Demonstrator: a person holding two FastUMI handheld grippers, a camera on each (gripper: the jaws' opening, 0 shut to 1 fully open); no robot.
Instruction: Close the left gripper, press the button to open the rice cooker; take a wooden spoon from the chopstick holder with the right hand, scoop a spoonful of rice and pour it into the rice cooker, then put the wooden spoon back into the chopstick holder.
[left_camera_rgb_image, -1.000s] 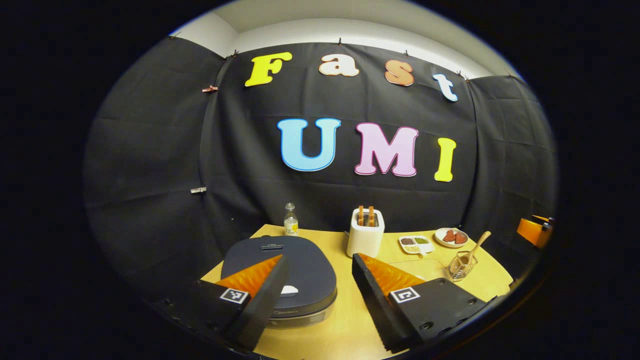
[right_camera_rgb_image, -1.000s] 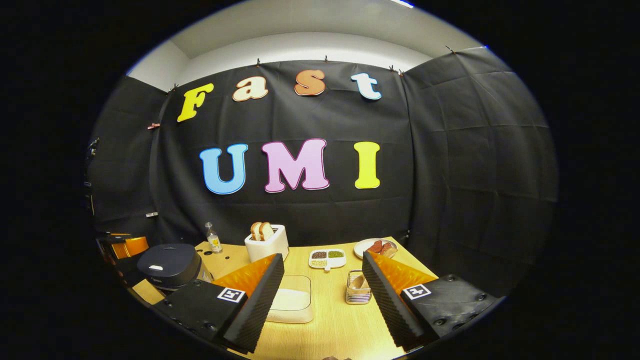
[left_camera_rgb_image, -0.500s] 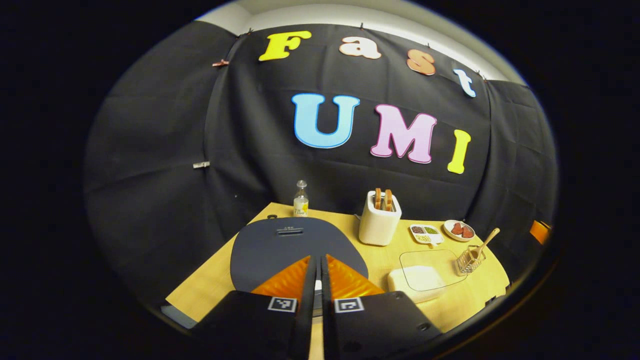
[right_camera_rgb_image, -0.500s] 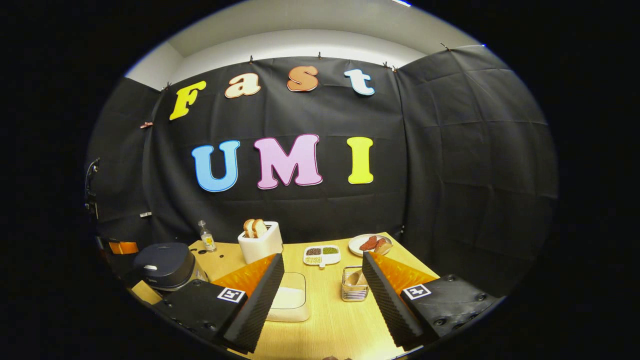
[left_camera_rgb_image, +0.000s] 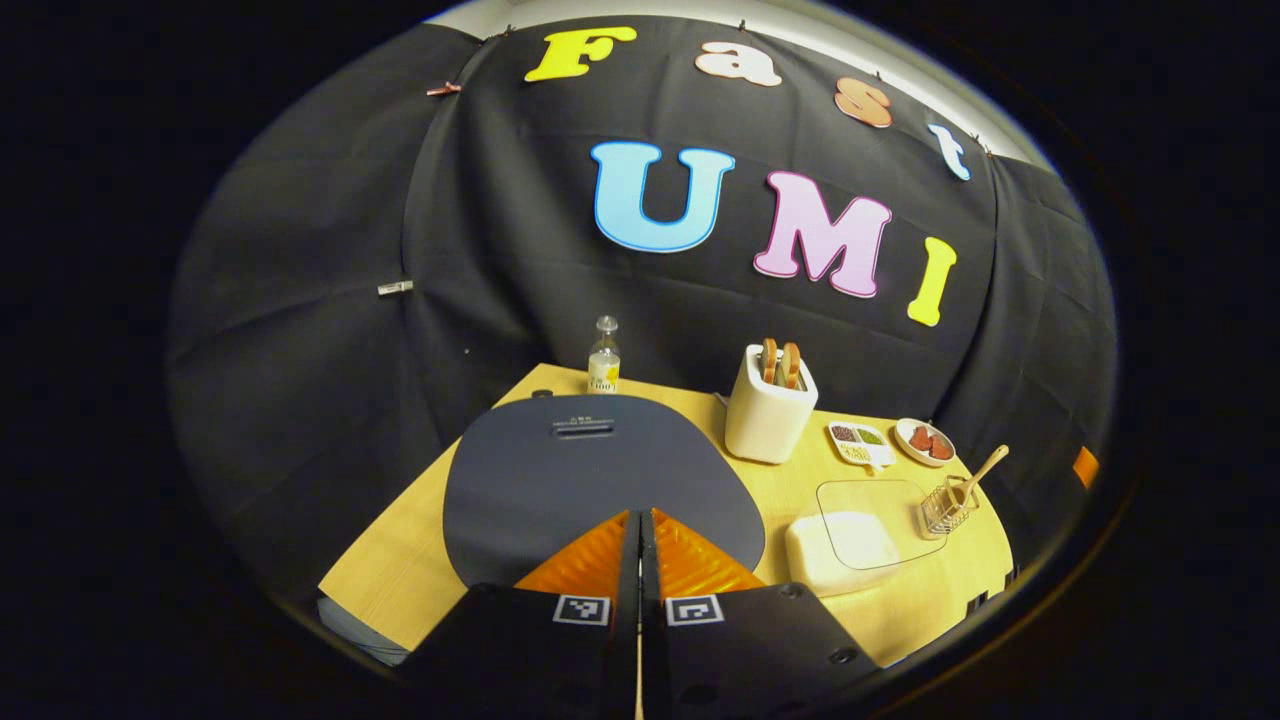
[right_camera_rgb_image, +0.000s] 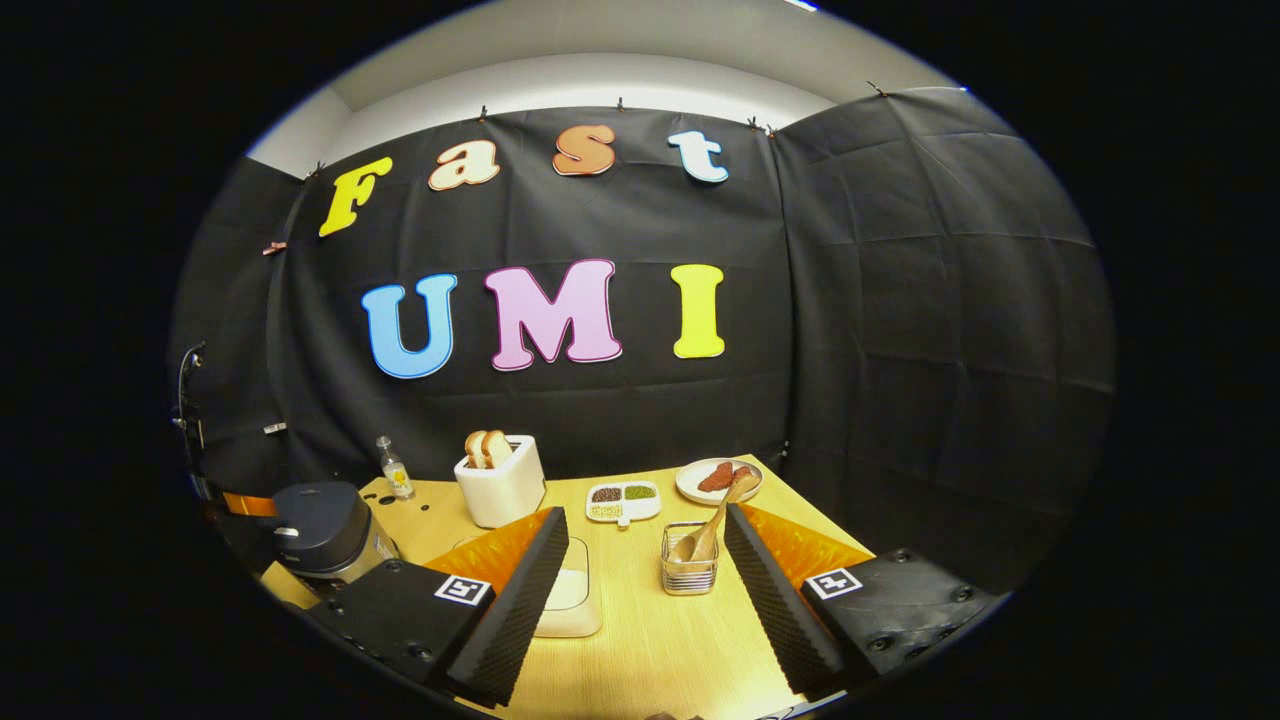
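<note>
left gripper (left_camera_rgb_image: 640, 520) jaws clenched together, over front edge of rice cooker (left_camera_rgb_image: 590, 470) lid on desk. push tips straight down on the front button, centred. right gripper (right_camera_rgb_image: 645, 560) jaws released, near wooden spoon (right_camera_rgb_image: 712, 522) in chopstick holder (right_camera_rgb_image: 689, 575).

Staged kitchen set in a recording booth, not a real home: black cloth wall (right_camera_rgb_image: 900, 300) pinned up with clips under a white ceiling, one wooden table (right_camera_rgb_image: 640, 640) dressed with a rice cooker (left_camera_rgb_image: 600, 480), toaster (left_camera_rgb_image: 765, 415) with bread slices, small bottle (left_camera_rgb_image: 603, 366), divided dish (right_camera_rgb_image: 622, 498), plate of food (right_camera_rgb_image: 715, 478), wire chopstick holder (right_camera_rgb_image: 690, 572) with wooden spoon (right_camera_rgb_image: 712, 525).
</note>
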